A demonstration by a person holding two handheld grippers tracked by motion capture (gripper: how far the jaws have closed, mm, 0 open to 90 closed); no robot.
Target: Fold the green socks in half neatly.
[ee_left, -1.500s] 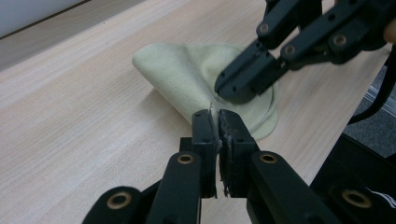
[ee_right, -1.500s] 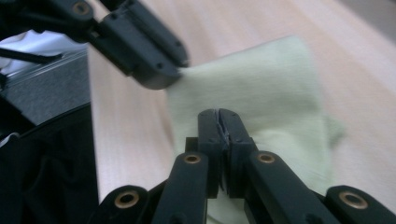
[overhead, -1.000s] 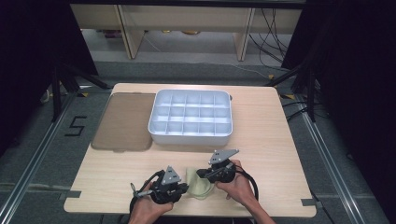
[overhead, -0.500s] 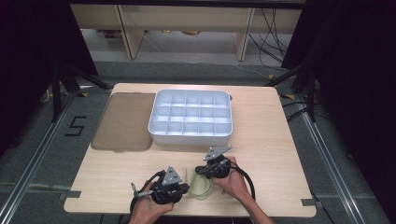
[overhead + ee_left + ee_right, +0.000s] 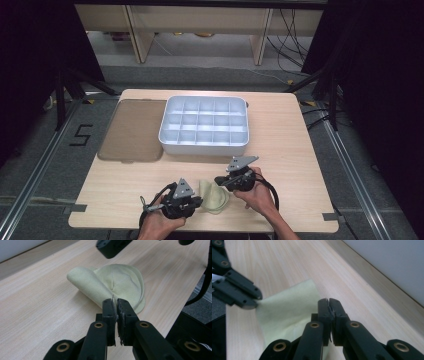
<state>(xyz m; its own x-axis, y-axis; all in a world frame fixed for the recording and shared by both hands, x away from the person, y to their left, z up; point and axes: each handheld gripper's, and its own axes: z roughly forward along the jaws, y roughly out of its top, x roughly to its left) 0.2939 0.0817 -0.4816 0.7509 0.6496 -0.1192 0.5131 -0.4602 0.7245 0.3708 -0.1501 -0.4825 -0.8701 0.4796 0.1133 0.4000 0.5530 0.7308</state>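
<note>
A pale yellow-green cloth [image 5: 214, 197] lies folded near the table's front edge, between my two grippers. My left gripper [image 5: 200, 201] is shut on its near edge; in the left gripper view the cloth [image 5: 120, 282] creases into the closed jaws of that gripper [image 5: 115, 301]. One flap curls over to the left. My right gripper [image 5: 218, 180] is shut, its tips low over the cloth's far right edge. In the right gripper view the cloth [image 5: 287, 307] spreads left of and under the right gripper [image 5: 329, 301]; I see no cloth pinched between its jaws. The left gripper [image 5: 249, 302] touches the cloth's other side.
A white compartment tray [image 5: 202, 145] with several cells stands at the middle back of the table. A flat brown lid [image 5: 132, 130] lies to its left. Bare wood [image 5: 295, 165] stretches to the right of the hands.
My right gripper has moved left and slightly nearer, closing in on the cloth. The left gripper has stayed put, shut on the cloth.
</note>
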